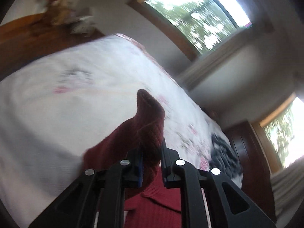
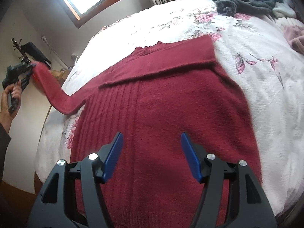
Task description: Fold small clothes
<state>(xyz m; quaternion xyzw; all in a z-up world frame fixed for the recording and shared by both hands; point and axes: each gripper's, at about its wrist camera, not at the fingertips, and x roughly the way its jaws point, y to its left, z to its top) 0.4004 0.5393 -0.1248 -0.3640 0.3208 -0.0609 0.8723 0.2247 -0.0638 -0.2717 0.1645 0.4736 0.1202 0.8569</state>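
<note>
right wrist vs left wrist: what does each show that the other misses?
Only the right wrist view: the red sweater spread flat on the floral bedspread, one sleeve already folded across the chest, the right gripper open above the hem, and the person's hand holding the left gripper out to the side.

Only the left wrist view: the close grip, jaws shut on the cuff of the other sleeve, heavily blurred.

Both: sweater, bedspread, windows, and the dark grey garment lying further along the bed.

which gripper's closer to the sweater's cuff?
Left. The left gripper is clamped on the cuff; the right gripper hangs open above the sweater body, away from it.
</note>
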